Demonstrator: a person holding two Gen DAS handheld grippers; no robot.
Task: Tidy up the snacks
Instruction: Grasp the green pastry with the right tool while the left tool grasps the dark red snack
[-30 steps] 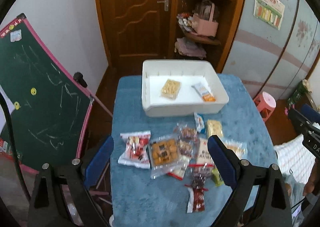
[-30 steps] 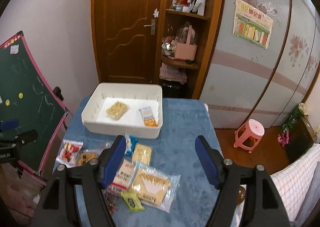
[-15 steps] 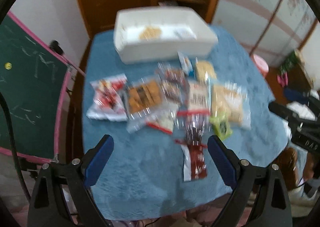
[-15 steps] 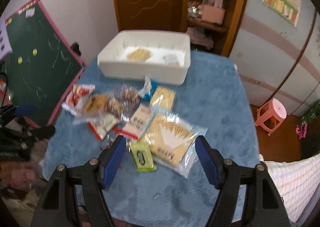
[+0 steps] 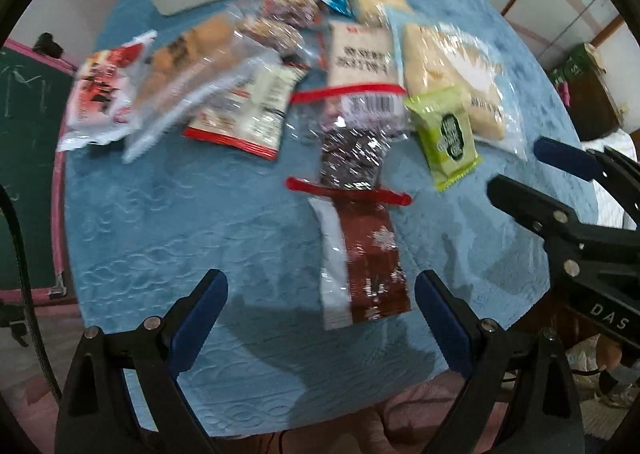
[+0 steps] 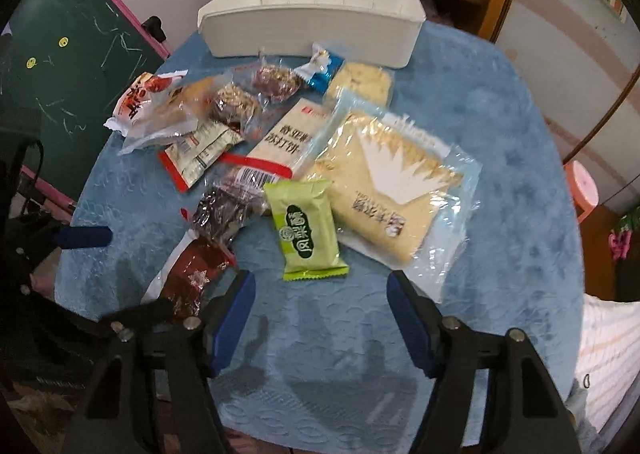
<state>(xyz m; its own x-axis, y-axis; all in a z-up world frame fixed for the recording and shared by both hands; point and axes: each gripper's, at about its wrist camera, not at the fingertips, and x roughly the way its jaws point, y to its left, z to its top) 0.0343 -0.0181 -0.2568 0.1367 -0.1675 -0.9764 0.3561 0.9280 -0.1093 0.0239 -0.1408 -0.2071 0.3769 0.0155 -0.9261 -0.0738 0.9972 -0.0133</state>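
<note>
Both grippers had come down close over the snacks since the earlier frame. Our left gripper (image 5: 320, 306) stood wide and empty around the glossy dark red packet (image 5: 370, 258); our right gripper (image 6: 320, 306), empty, was closing near the crinkly green packet (image 6: 306, 232). Slippery overlapping wrappers could drag neighbours across the soft blue cloth (image 6: 500, 126), short of the rigid white bin (image 6: 312, 34).

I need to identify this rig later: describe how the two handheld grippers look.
Both the left gripper and right gripper have angular black plastic frames with silver screws and two fingers faced with blue pads. White letters "DAS" mark the right gripper's body in the left wrist view.
</note>
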